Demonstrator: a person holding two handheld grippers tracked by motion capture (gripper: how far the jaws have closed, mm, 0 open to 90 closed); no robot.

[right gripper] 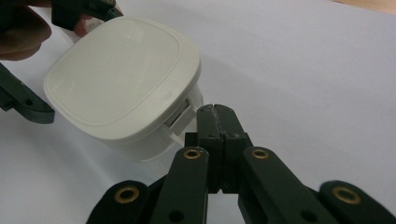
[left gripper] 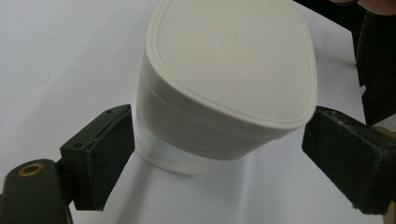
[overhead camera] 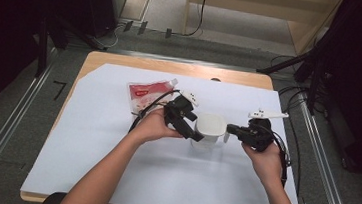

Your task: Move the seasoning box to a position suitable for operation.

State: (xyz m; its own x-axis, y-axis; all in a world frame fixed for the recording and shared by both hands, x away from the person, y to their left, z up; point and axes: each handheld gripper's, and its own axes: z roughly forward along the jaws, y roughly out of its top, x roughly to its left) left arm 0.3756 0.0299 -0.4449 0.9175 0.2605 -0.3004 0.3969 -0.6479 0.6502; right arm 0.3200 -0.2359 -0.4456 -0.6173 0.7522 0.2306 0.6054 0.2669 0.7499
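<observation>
A white-lidded container (overhead camera: 210, 125) with a clear body stands upright on the white sheet near the table's middle. My left gripper (overhead camera: 194, 129) comes at it from the left and is open. In the left gripper view the container (left gripper: 229, 70) sits between the two pads (left gripper: 109, 154), which flank it without pressing. My right gripper (overhead camera: 230, 130) points at it from the right, jaws shut. In the right gripper view its tips (right gripper: 217, 112) rest right beside the latch tab on the container (right gripper: 121, 79). I see nothing between them.
A red-and-white pouch (overhead camera: 147, 93) lies flat behind my left hand. The white sheet (overhead camera: 111, 175) covers most of the wooden table (overhead camera: 172, 67). Black cables trail from both grippers. Dark stands and floor rails flank the table.
</observation>
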